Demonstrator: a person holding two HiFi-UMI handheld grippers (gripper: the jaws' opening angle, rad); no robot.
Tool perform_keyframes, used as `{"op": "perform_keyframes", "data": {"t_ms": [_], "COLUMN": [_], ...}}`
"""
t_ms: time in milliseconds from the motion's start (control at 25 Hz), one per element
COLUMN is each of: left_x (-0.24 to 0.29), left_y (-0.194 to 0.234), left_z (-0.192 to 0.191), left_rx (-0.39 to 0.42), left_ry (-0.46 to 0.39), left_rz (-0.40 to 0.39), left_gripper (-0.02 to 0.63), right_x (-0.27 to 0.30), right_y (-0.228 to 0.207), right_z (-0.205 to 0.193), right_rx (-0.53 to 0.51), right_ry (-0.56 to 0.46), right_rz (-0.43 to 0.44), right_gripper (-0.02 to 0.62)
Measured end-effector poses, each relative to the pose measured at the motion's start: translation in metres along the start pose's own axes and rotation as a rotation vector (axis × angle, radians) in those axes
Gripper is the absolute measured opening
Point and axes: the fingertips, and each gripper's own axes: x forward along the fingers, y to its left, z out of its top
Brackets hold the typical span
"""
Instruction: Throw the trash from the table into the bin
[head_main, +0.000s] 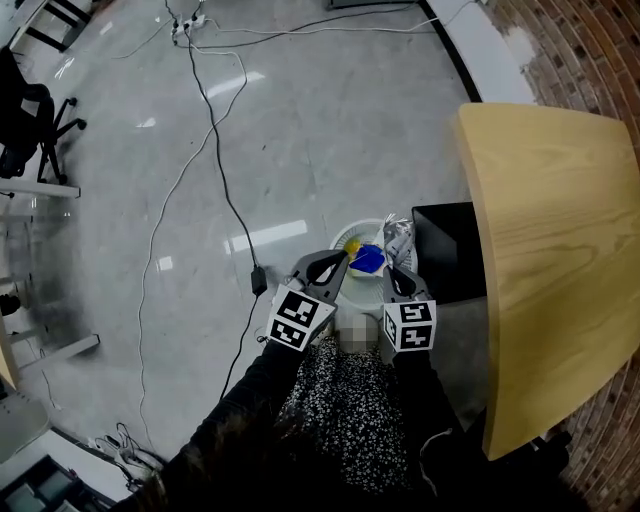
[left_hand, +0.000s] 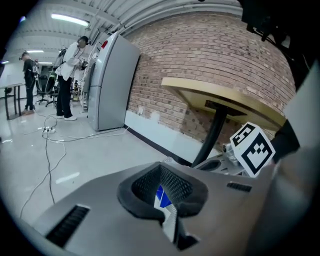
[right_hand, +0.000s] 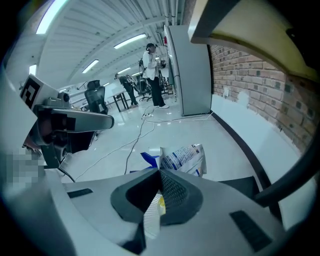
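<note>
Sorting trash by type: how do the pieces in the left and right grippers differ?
The blue wrapper in the left gripper is bright blue with a yellow patch; the silver packet in the right gripper is silvery white with blue print. The blue wrapper shows over the white bin, the silver packet at its right rim. Both are thin, crumpled, pinched in shut jaws.

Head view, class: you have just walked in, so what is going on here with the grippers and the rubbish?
A person stands beside the wooden table with a gripper in each hand. The left gripper is shut on a blue and yellow packet, and the right gripper is shut on a silvery printed wrapper. Both pieces are held at the white round bin on the floor, not yet let go.
</note>
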Motion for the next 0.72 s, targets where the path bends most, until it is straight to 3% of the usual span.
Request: {"op": "perform_keyframes", "data": {"t_ms": [360,720], "left_x": [0.032,0.038], "left_y": [0.011,0.011], "left_z": [-0.064,-0.098], "left_rx": [-0.011,-0.044], "left_ry": [0.055,0.088], "left_rz": [-0.017,-0.021], "left_gripper": [0.006,0.006], "right_x": [0.045,0.069], "right_y": [-0.009,-0.005], "right_z": [-0.063,-0.101], "right_rx": [0.047,0.062], "right_ry": [0.067,0.120], "right_rz": [0.001,0.007], "right_gripper": [0.011,0.012]}}
